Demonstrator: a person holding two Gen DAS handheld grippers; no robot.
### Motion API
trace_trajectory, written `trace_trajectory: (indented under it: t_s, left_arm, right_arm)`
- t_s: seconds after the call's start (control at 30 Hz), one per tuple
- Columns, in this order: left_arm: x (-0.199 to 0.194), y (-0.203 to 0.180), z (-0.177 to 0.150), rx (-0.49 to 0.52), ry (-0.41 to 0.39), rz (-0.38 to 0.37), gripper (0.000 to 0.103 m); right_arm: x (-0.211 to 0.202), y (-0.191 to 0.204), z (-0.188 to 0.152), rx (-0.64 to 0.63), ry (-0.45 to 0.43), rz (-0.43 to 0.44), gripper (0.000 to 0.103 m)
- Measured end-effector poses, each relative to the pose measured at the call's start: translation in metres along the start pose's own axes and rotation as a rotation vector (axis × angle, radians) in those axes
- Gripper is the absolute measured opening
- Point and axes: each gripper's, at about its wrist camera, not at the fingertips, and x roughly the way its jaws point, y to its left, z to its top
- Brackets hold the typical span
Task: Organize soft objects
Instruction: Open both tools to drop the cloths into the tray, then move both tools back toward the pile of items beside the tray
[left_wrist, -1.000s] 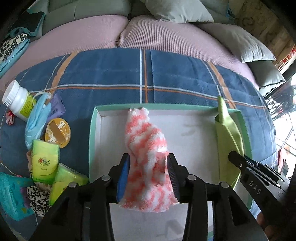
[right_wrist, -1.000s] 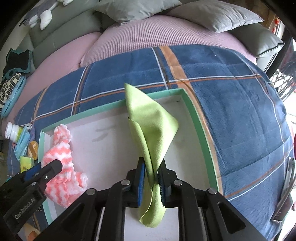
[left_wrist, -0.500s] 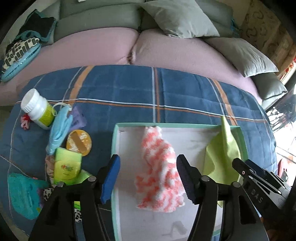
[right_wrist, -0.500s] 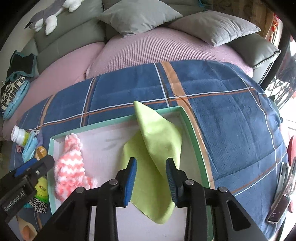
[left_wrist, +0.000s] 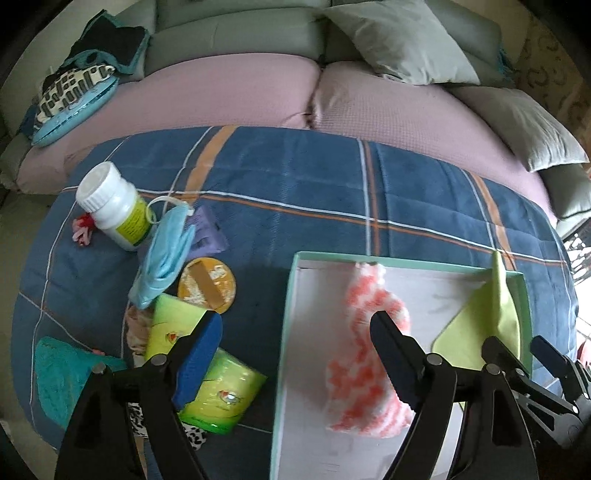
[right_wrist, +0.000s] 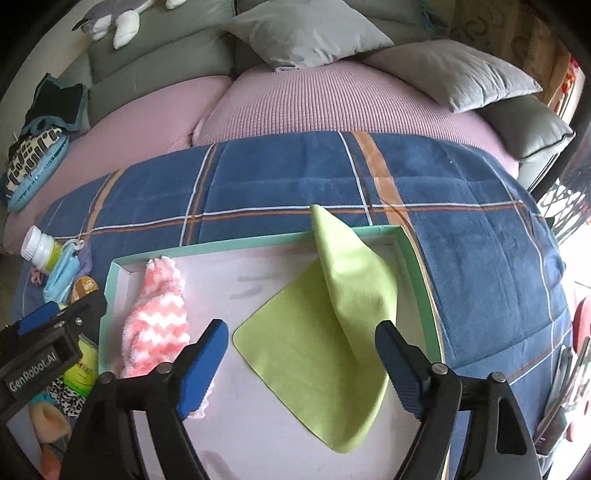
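A pink-and-white fluffy sock (left_wrist: 369, 354) (right_wrist: 159, 325) lies in the left part of a white tray with a green rim (left_wrist: 284, 332) (right_wrist: 118, 266). A lime-green cloth (right_wrist: 332, 314) (left_wrist: 487, 314) lies in the tray's right part, one corner draped over the far rim. My left gripper (left_wrist: 295, 332) hovers above the tray's left edge, its jaws still opening, and they hold nothing. My right gripper (right_wrist: 299, 339) hovers over the green cloth, jaws also opening and clear of it.
Left of the tray on the blue plaid blanket (left_wrist: 295, 177) lie a white pill bottle (left_wrist: 110, 206), a blue face mask (left_wrist: 162, 254), a round orange tin (left_wrist: 207, 284), green tissue packs (left_wrist: 218, 391) and a teal cloth (left_wrist: 62, 373). Pink sofa cushions (right_wrist: 332, 99) and grey pillows sit behind.
Both grippers let go and opened wide: the left released the sock, the right the green cloth. Both pulled back and up, and the cloth spread flat in the tray.
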Motion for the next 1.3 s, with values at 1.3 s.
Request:
trace_trajectory:
  t_s: [1.3]
  left_arm:
    - [-0.032, 0.058, 0.017, -0.114, -0.174, 0.020, 0.102]
  right_arm:
    - [-0.008, 0.021, 0.008, 0.050, -0.070, 0.069, 0.103]
